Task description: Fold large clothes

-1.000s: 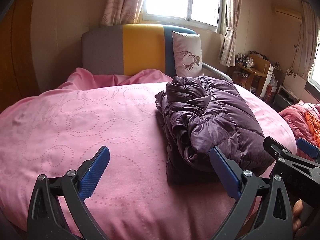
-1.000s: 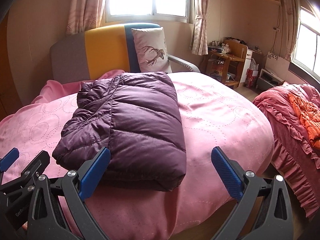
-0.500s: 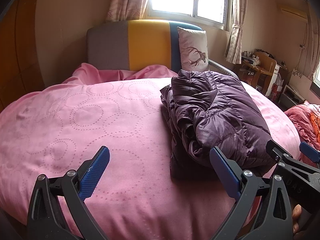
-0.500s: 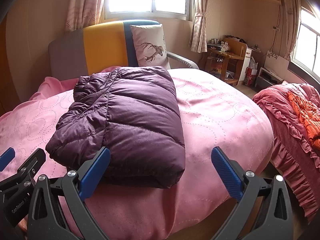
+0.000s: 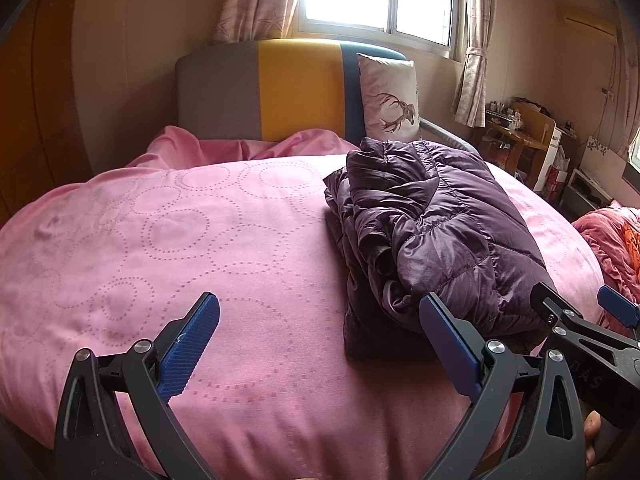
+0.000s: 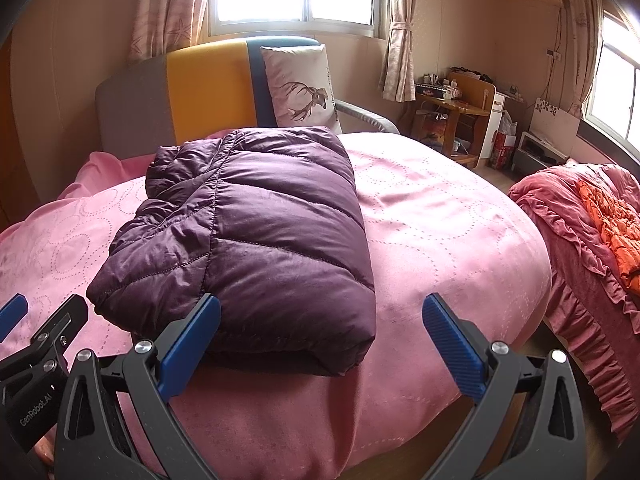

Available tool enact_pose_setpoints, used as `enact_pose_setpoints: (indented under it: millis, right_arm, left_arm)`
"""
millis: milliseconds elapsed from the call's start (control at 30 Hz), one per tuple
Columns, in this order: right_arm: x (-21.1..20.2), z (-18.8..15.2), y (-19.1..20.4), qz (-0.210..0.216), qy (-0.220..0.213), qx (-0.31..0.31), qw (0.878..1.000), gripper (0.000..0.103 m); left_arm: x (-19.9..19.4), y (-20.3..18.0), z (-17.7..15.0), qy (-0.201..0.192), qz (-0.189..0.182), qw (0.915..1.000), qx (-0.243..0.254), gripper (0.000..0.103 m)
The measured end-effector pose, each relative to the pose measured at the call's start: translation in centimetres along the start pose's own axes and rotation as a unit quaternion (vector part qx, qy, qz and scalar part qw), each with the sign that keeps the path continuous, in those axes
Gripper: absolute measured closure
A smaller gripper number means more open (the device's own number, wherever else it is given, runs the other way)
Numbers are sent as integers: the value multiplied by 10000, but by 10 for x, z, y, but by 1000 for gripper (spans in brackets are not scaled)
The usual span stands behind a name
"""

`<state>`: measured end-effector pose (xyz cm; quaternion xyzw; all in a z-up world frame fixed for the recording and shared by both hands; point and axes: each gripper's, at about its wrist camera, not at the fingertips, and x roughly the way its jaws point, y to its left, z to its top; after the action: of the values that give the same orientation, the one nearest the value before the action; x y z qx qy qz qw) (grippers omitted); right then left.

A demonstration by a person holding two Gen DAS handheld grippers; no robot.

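Jaws spread, both empty; jacket (image 6: 260,232) folded, now nearer.

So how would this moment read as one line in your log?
purple puffer jacket: folded on pink bed | left hand-held gripper: open, empty | right hand-held gripper: open, empty

White lettering reading "GenRobot.AI" ran along the black body of the left gripper (image 6: 9,317); the letters "DAS" showed faintly on the right gripper (image 5: 576,307).
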<state>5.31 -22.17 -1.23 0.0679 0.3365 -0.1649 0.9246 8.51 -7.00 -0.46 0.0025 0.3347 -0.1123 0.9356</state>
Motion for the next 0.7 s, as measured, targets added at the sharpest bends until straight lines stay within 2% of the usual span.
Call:
enact_pose_setpoints:
  millis: [700]
  right_arm:
    - [-8,0,0,24,-122,-22,9999,2]
  left_arm:
    - [-14,3,4,-137,-19,9999,-81,4]
